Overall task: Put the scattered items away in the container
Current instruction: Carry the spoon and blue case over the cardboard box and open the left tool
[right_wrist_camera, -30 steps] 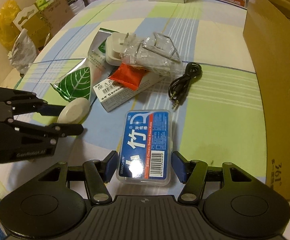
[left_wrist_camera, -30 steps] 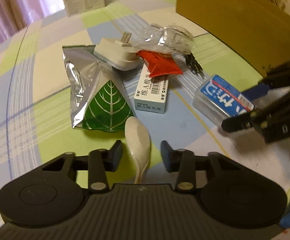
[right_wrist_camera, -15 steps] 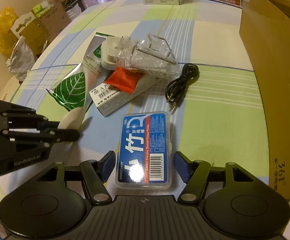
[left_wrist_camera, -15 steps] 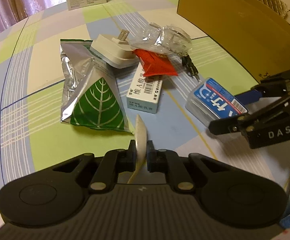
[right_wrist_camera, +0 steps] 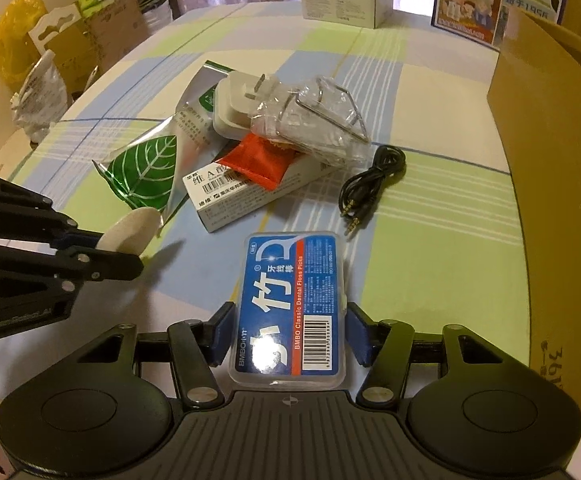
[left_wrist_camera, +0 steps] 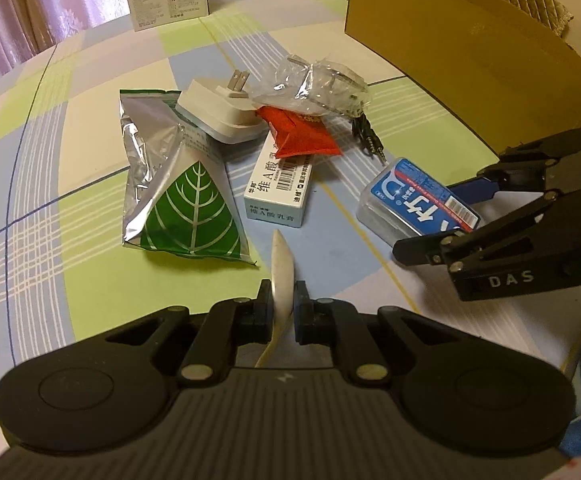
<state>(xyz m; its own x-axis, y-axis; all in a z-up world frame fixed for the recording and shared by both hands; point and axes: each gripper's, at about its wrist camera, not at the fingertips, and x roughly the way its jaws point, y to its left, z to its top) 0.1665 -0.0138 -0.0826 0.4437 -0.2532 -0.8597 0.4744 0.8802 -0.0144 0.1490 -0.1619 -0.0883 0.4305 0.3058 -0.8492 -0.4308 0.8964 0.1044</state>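
My left gripper (left_wrist_camera: 282, 292) is shut on a white spoon (left_wrist_camera: 282, 264), which stands on edge between the pads just above the checked tablecloth. In the right wrist view the left gripper (right_wrist_camera: 118, 250) shows the spoon's bowl (right_wrist_camera: 134, 228) sticking out. My right gripper (right_wrist_camera: 288, 320) has its jaws closing, and the blue pads touch both long sides of a clear floss pick box (right_wrist_camera: 290, 288) with a blue label. The left wrist view shows that box (left_wrist_camera: 414, 204) in the right gripper (left_wrist_camera: 430, 220). The open cardboard box (left_wrist_camera: 470, 52) stands at the right.
A pile lies mid-table: a foil pouch with a green leaf (left_wrist_camera: 178, 184), a white plug adapter (left_wrist_camera: 218, 116), a red sachet (left_wrist_camera: 302, 136), a white carton (left_wrist_camera: 278, 188) and a clear bag (left_wrist_camera: 314, 88). A black audio cable (right_wrist_camera: 370, 184) lies beside it. Printed cartons stand at the far edge.
The left jaws closed on the spoon, which turned from lying flat to standing on edge. The right jaws narrowed against the sides of the floss pick box.
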